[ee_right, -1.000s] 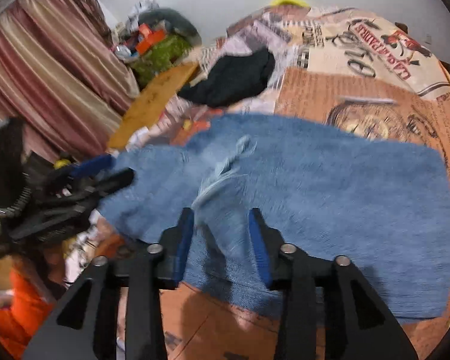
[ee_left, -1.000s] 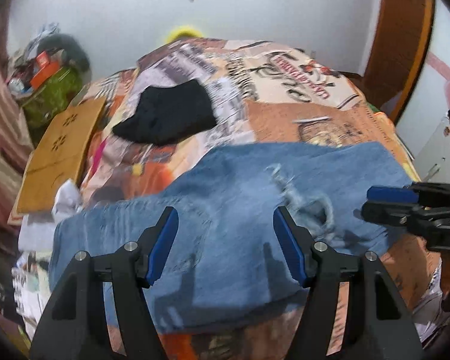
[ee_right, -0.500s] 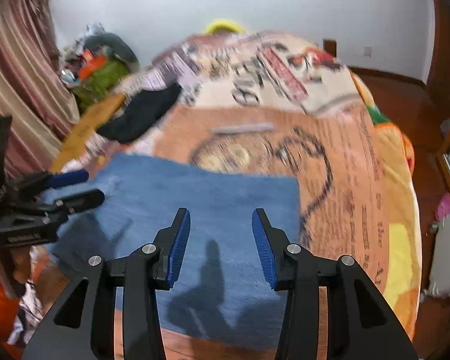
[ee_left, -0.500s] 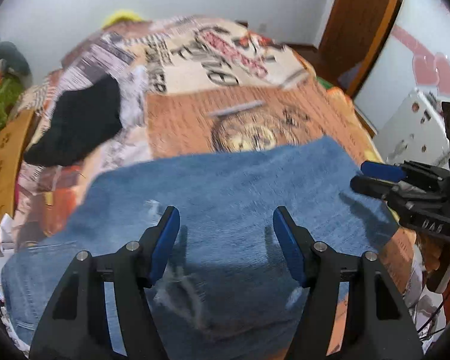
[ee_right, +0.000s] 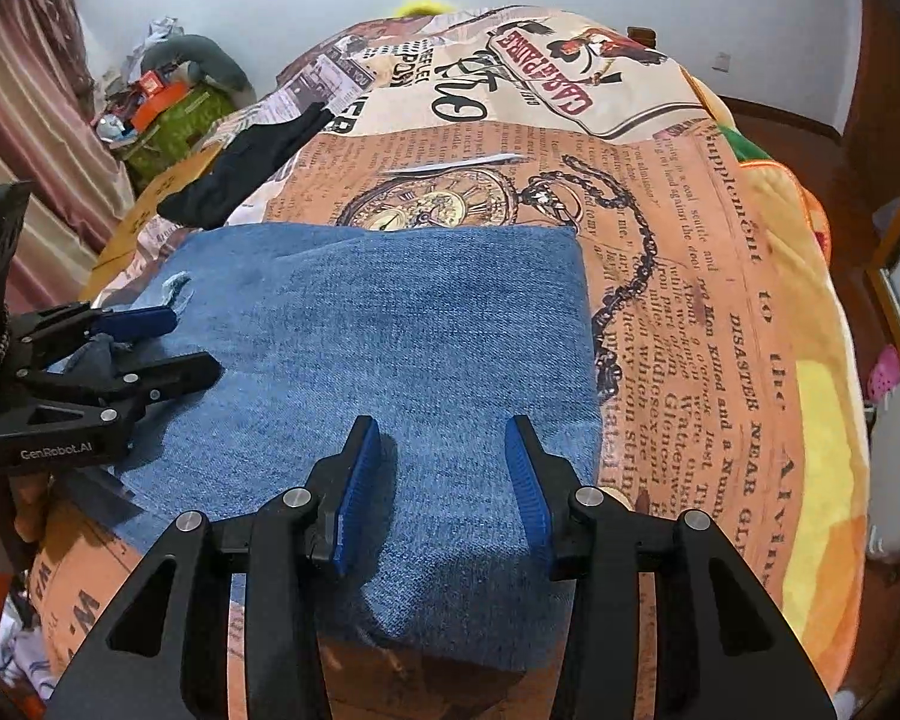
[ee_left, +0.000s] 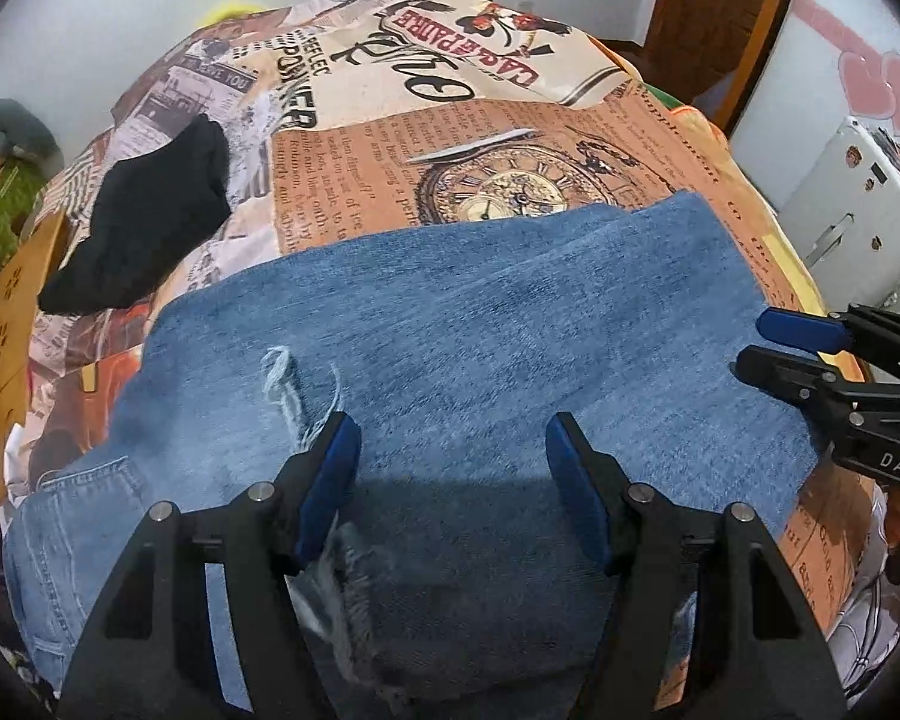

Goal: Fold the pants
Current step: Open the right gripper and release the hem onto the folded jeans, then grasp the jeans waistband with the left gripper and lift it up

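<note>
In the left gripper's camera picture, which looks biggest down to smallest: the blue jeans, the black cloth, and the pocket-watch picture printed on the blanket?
1. The jeans, by far the largest.
2. The black cloth.
3. The pocket-watch print, though the jeans cover its lower edge, so these last two are too close to rank firmly.

Bare bedspread right of jeans; black garment far-left.

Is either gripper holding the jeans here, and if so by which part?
Nothing is held. The left gripper and right gripper stand open above the jeans, pads clear of the denim.
</note>
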The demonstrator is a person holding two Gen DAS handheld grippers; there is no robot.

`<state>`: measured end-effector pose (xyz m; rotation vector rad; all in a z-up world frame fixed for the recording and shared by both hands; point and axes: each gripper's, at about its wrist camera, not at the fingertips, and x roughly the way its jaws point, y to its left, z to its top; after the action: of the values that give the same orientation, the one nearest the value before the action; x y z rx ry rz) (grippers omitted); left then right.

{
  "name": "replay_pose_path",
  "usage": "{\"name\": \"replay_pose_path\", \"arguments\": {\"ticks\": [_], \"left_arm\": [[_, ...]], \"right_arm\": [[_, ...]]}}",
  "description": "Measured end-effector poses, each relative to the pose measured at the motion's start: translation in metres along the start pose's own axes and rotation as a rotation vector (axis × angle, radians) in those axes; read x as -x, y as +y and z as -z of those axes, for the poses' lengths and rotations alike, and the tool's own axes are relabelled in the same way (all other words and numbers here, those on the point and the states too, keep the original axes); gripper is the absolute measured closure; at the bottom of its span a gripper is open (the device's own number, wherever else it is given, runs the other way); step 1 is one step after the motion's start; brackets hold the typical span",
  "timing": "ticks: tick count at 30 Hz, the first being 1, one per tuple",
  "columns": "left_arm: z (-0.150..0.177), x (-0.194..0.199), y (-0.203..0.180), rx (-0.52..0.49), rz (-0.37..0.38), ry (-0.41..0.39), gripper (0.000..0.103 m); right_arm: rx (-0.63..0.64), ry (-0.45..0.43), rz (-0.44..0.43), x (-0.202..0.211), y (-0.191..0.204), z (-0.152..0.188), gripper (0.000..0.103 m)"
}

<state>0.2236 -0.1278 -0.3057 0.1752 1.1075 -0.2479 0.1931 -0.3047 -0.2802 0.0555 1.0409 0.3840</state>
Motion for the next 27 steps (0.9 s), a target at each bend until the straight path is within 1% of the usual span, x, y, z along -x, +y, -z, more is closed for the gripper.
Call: {"name": "replay_pose_path", "arguments": {"ticks": [3,6,8,10,12,14,15,16,17,19,21,23,25,27], "left_arm": [[0.003,0.015,0.009,0.018,-0.01,-0.026,0.037],[0.007,0.038,0.022,0.047,-0.029,-0.073,0.037],[0.01,0.055,0.034,0.072,-0.044,-0.104,0.037],[0.014,0.072,0.047,0.099,-0.062,-0.134,0.037],[0.02,0.091,0.062,0.133,-0.082,-0.168,0.034],[0.028,0.11,0.08,0.175,-0.099,-0.202,0.021],[0.033,0.118,0.088,0.196,-0.11,-0.219,0.019],[0.037,0.125,0.095,0.212,-0.119,-0.231,0.018],[0.044,0.134,0.104,0.23,-0.13,-0.241,0.018],[0.058,0.147,0.123,0.265,-0.154,-0.245,0.018],[0.072,0.155,0.138,0.301,-0.162,-0.242,0.015],[0.087,0.16,0.154,0.349,-0.172,-0.237,0.007],[0.105,0.163,0.169,0.404,-0.177,-0.226,0.006],[0.124,0.161,0.188,0.468,-0.175,-0.185,0.006]], "right_arm": [[0.005,0.001,-0.003,0.006,0.005,-0.002,0.063],[0.035,-0.033,0.013,0.02,0.016,-0.006,0.062],[0.06,-0.067,0.019,0.031,0.025,-0.01,0.055],[0.09,-0.116,0.018,0.045,0.037,-0.015,0.052],[0.112,-0.147,0.01,0.055,0.047,-0.019,0.052],[0.14,-0.182,0.001,0.066,0.061,-0.024,0.051],[0.154,-0.197,-0.003,0.07,0.068,-0.026,0.051],[0.171,-0.216,-0.008,0.074,0.076,-0.029,0.048],[0.182,-0.231,-0.014,0.077,0.083,-0.03,0.043],[0.204,-0.263,-0.031,0.082,0.097,-0.032,0.036],[0.229,-0.284,-0.05,0.084,0.111,-0.033,0.035],[0.254,-0.287,-0.074,0.083,0.126,-0.033,0.035],[0.284,-0.281,-0.092,0.078,0.141,-0.033,0.035],[0.311,-0.268,-0.094,0.071,0.152,-0.031,0.035]]}}
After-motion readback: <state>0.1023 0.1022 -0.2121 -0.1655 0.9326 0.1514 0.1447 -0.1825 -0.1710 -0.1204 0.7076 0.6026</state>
